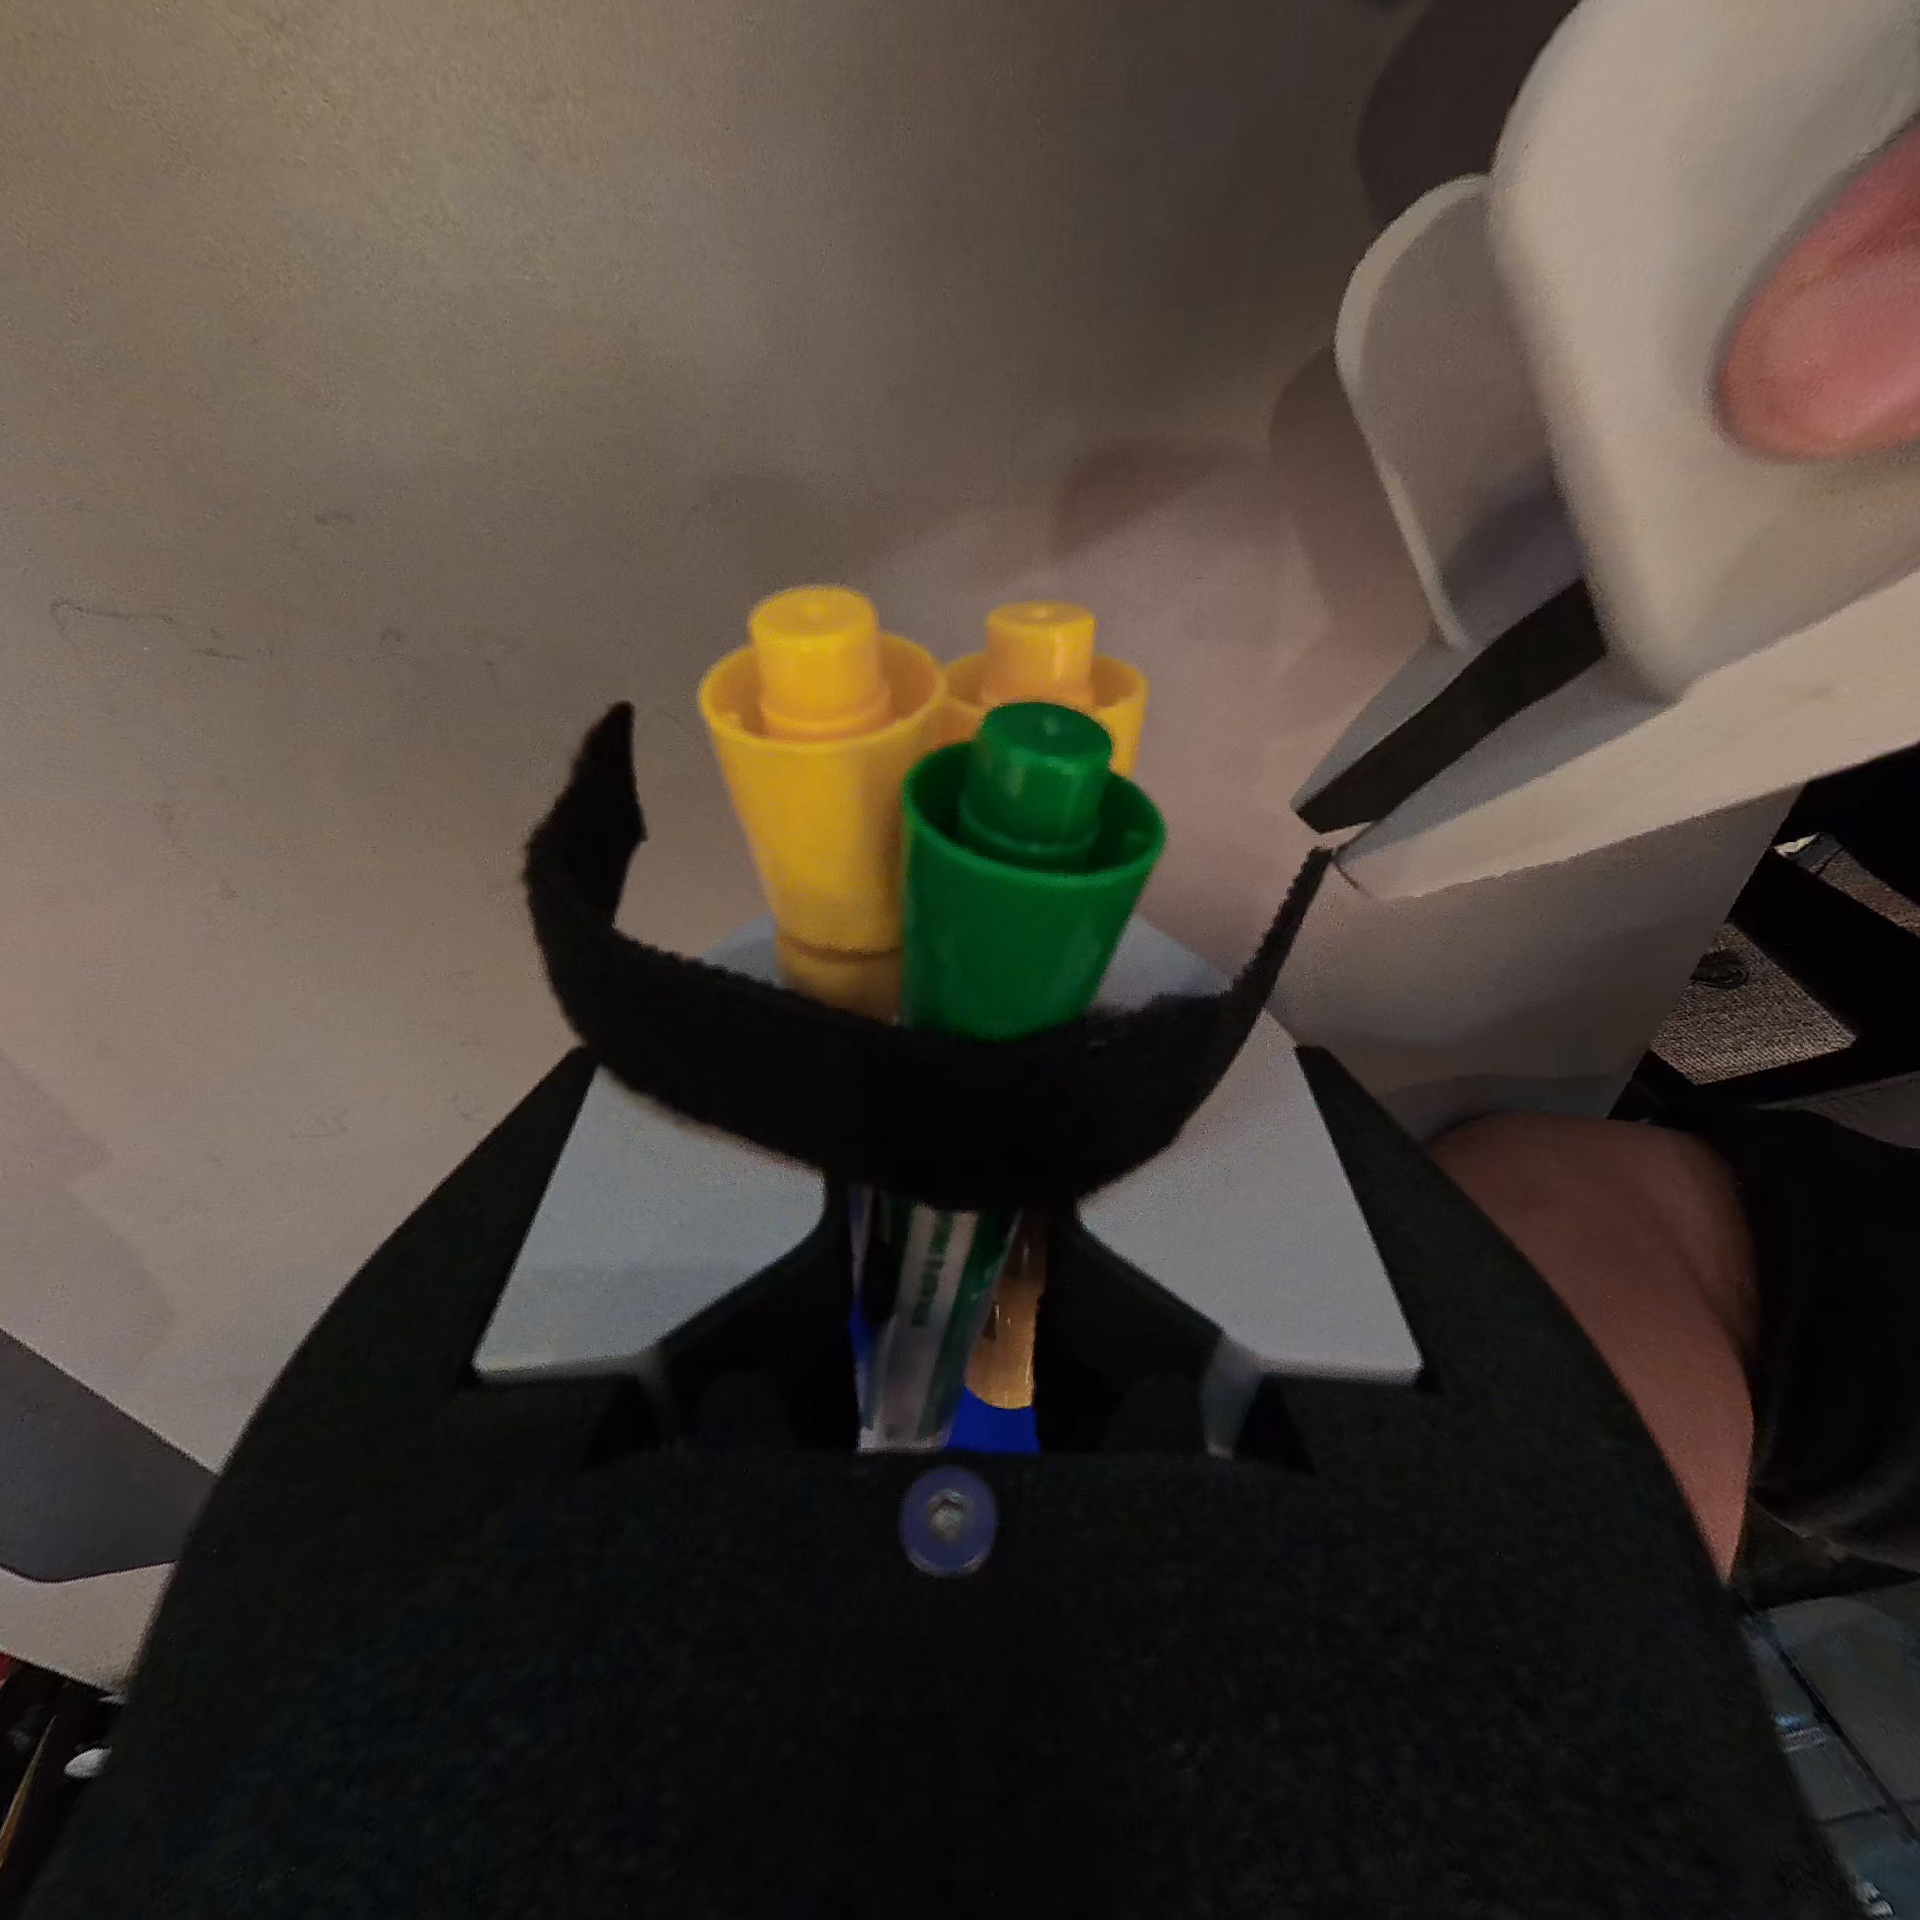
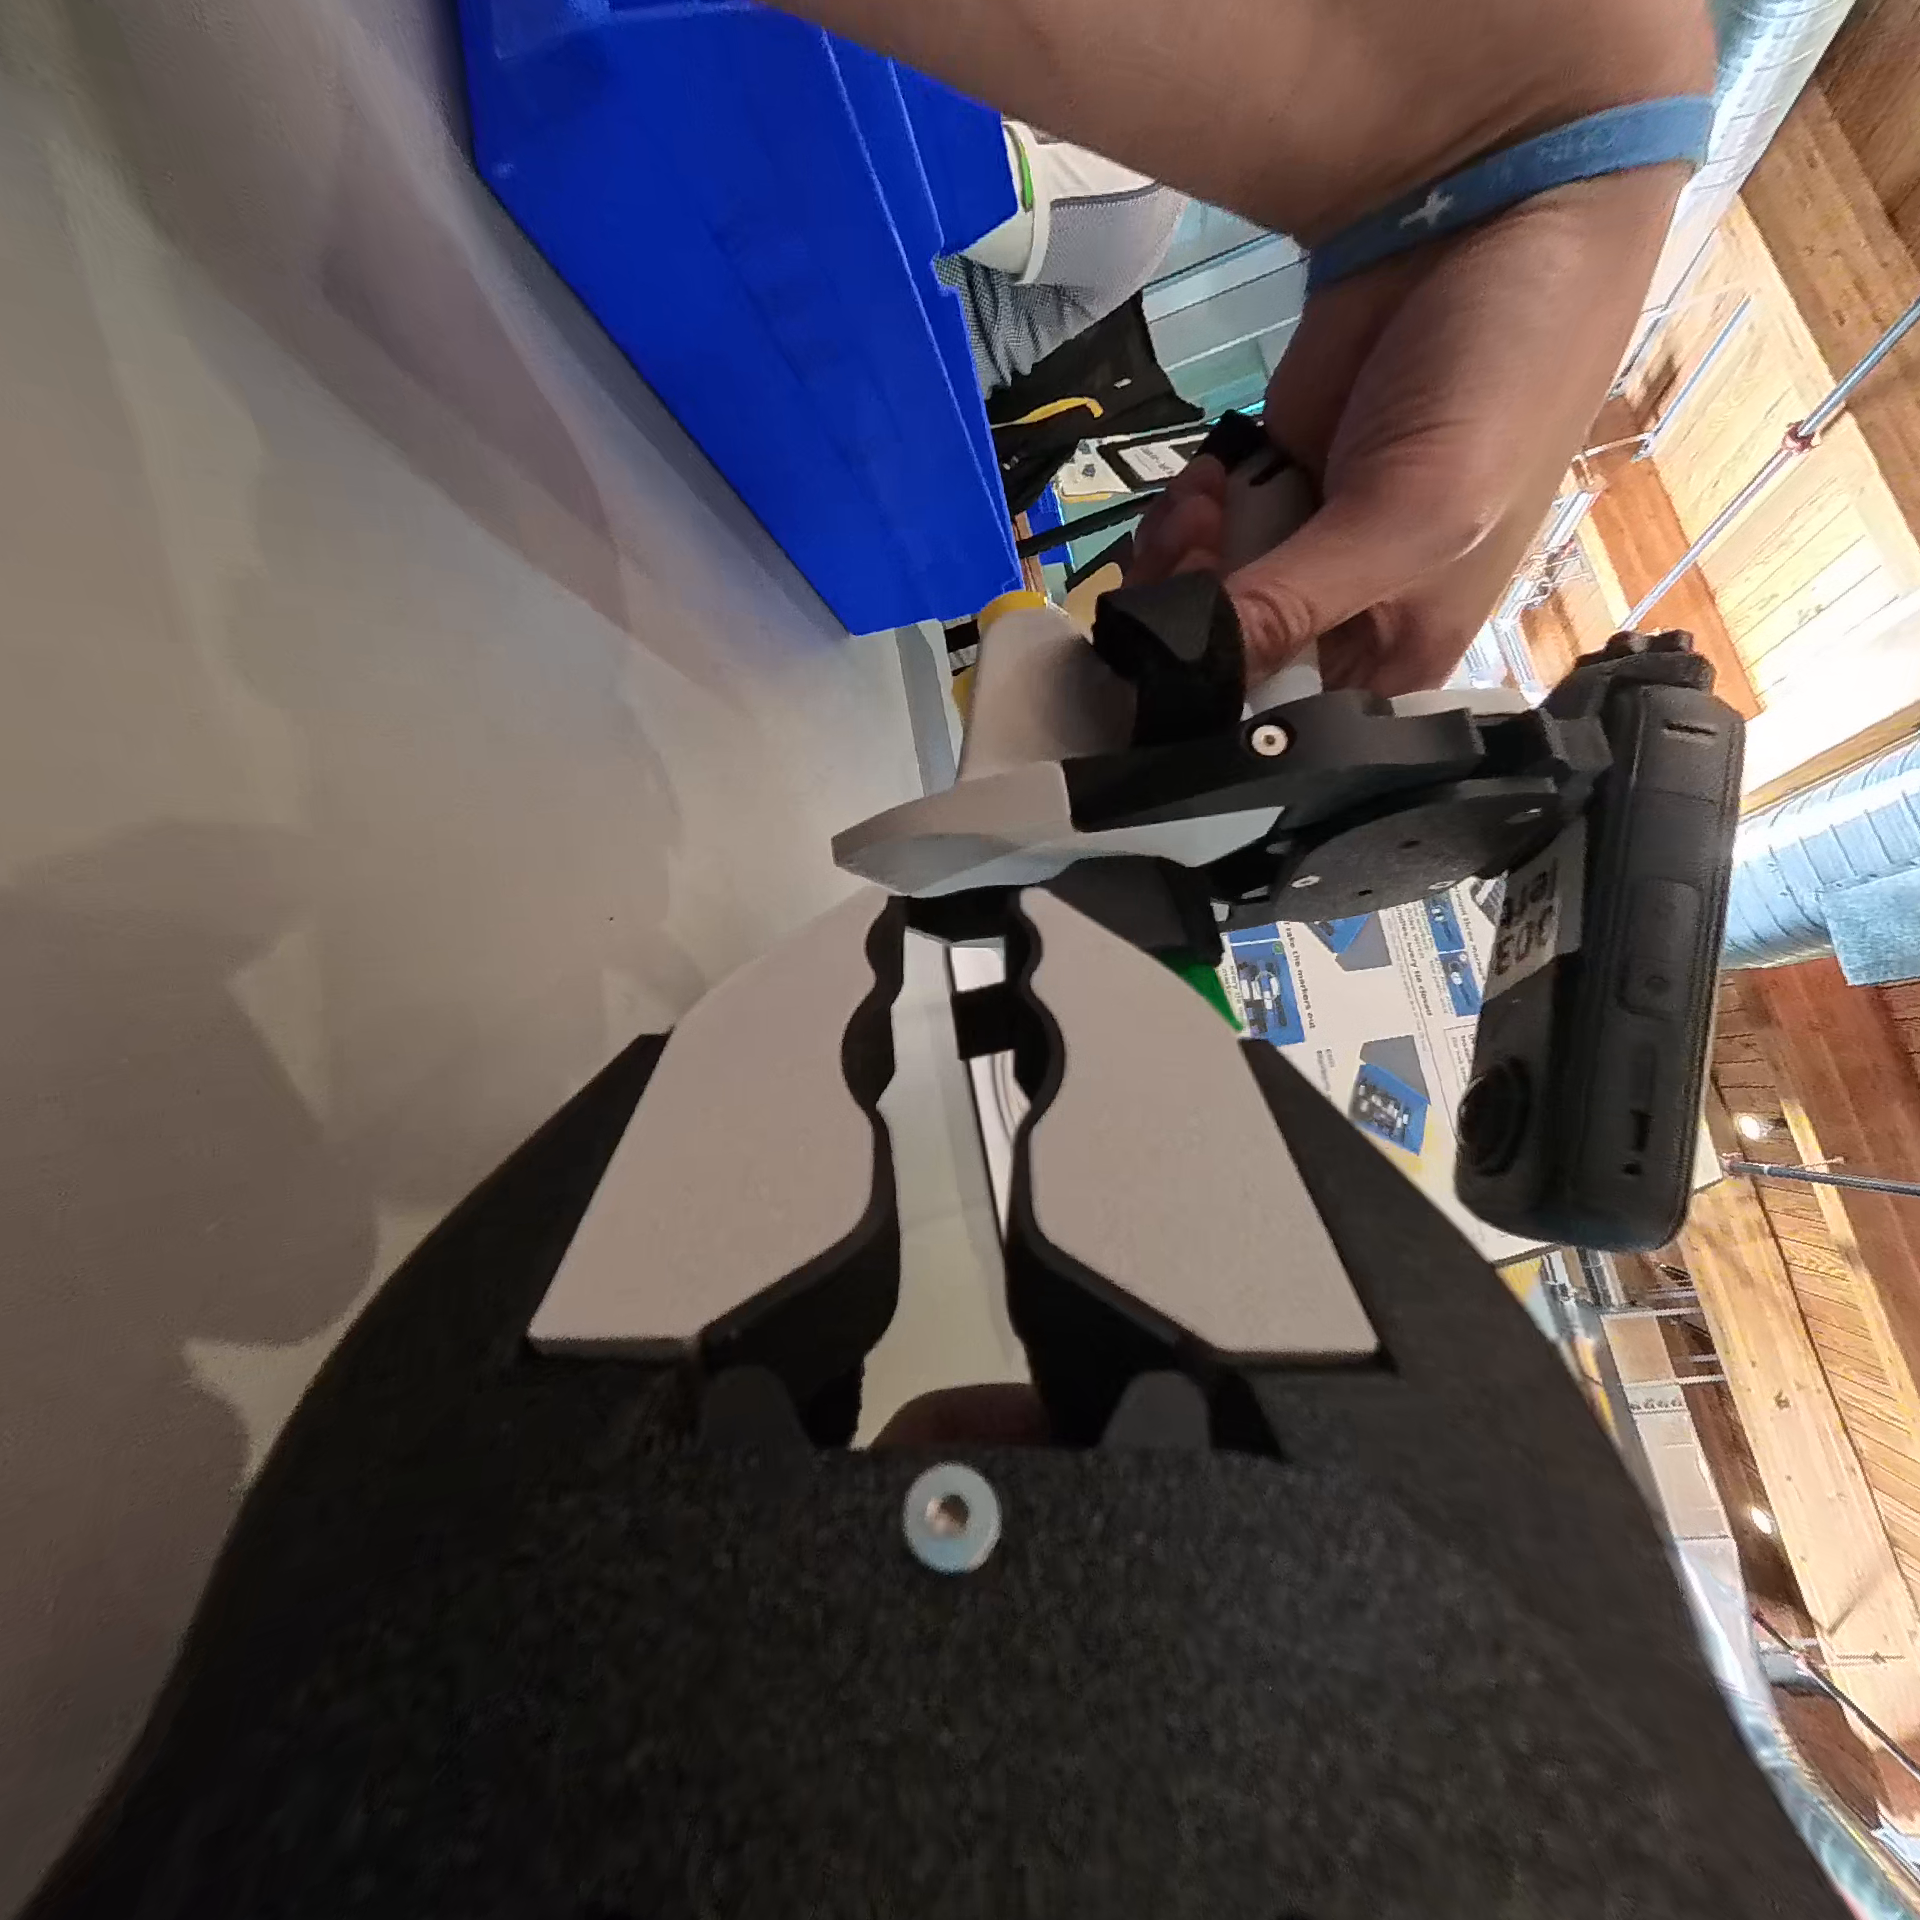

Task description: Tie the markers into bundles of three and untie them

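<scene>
My left gripper [image 1: 956, 1003] is shut on a bundle of three markers standing up between its fingers: two yellow markers [image 1: 821, 790] [image 1: 1039, 655] and a green marker [image 1: 1029, 883]. A black strap [image 1: 831, 1081] curves around the front of the bundle, with its left end loose and curling up. My right gripper [image 1: 1320, 826] comes in from the upper right and pinches the strap's right end. In the right wrist view my right gripper [image 2: 956, 925] is shut on the black strap [image 2: 951, 920], just under the left gripper [image 2: 935, 842], which shows side-on.
A white table [image 1: 416, 416] lies under the bundle. A blue bin [image 2: 748, 312] stands on the table beyond the left gripper. A person's hand [image 2: 1455, 416] holds the left gripper, which has a black camera [image 2: 1600, 966] mounted on it. A printed sheet [image 2: 1351, 1018] lies behind it.
</scene>
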{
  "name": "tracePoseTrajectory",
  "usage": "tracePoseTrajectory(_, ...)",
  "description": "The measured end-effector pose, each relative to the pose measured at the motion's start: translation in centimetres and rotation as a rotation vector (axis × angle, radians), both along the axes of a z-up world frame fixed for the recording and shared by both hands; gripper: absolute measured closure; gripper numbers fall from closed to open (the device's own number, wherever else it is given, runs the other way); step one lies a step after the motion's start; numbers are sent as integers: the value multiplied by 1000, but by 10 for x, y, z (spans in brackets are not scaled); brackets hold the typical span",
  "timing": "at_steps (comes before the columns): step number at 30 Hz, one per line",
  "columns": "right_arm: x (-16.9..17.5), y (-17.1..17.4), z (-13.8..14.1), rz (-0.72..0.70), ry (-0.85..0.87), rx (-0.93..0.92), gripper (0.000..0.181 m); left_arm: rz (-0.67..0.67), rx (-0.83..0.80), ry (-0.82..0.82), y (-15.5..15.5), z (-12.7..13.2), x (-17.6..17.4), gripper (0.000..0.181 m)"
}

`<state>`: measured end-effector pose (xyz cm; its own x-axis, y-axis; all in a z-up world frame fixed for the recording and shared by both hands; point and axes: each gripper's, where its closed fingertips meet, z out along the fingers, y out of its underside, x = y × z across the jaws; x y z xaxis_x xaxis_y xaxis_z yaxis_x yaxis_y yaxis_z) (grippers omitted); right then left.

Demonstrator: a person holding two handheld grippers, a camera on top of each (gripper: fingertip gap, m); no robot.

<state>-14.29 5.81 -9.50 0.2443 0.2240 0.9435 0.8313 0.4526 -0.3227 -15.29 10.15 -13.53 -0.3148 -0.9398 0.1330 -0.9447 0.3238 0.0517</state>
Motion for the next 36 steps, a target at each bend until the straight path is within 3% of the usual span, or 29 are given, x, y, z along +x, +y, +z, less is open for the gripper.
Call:
tracePoseTrajectory(3,0,-2,-1,13,25,-31,166,1,0,-1,0,0,0,140)
tracePoseTrajectory(7,9,-3,-3,56,207,-219,167,1,0,0,1,0,-1,140)
tracePoseTrajectory(10,21,-1,-15,88,392,-544,165,2,-2,-3,1,0,0,141)
tracePoseTrajectory(13,32,3,-22,96,545,-812,146,6,-2,-2,1,1,-1,141)
tracePoseTrajectory(15,38,6,-36,58,478,-864,146,9,-3,-3,2,1,-2,141)
tracePoseTrajectory(17,46,17,-56,-71,289,-765,143,12,-4,-4,3,1,-2,141)
tracePoseTrajectory(19,40,22,-64,-97,156,-686,147,22,-4,3,4,1,-4,141)
tracePoseTrajectory(25,18,32,-74,-108,51,-673,153,46,3,22,8,-1,-9,141)
tracePoseTrajectory(28,16,31,-73,-87,57,-681,178,64,36,52,11,-2,-14,141)
tracePoseTrajectory(31,19,27,-57,-45,203,-699,179,99,121,113,21,-3,-22,141)
tracePoseTrajectory(36,51,31,-4,-46,794,-747,180,120,196,184,26,-6,-27,141)
